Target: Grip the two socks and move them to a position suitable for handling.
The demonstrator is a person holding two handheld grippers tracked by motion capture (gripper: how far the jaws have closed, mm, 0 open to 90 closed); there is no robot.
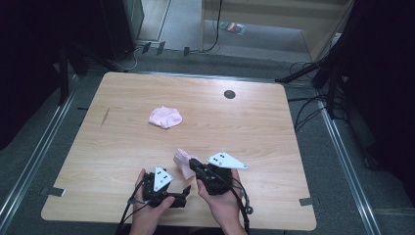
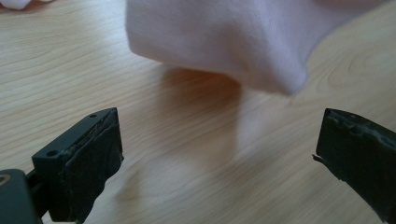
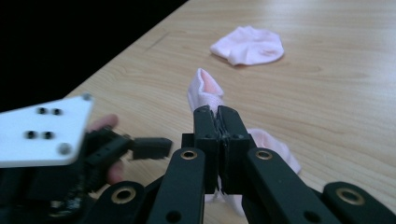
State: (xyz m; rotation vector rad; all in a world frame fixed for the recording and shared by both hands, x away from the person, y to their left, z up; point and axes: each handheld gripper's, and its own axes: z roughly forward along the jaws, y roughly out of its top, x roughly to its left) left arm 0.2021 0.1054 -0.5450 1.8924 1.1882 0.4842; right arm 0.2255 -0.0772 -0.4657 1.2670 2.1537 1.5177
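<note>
Pinching a pink sock between its two black jaws, our right gripper has them pressed together on the fabric, with no gap left that we can see. In the right gripper view the sock's open end stands up above the jaw tips while the rest of it hangs below, beside the linkage. From the high view the sock sits at the near middle of the wooden table, just ahead of our two hands, and part of it appears raised off the wood; we cannot tell whether any of it touches the surface.

Our left gripper has its jaws spread wide, nothing between them. In its own view the sock hangs just ahead of and above the gap, casting a soft shadow on the wood grain beneath. The pads do not touch the cloth.

A second pink sock lies crumpled farther out toward the table's middle, well apart from both grippers. A dark round grommet sits near the far edge.
</note>
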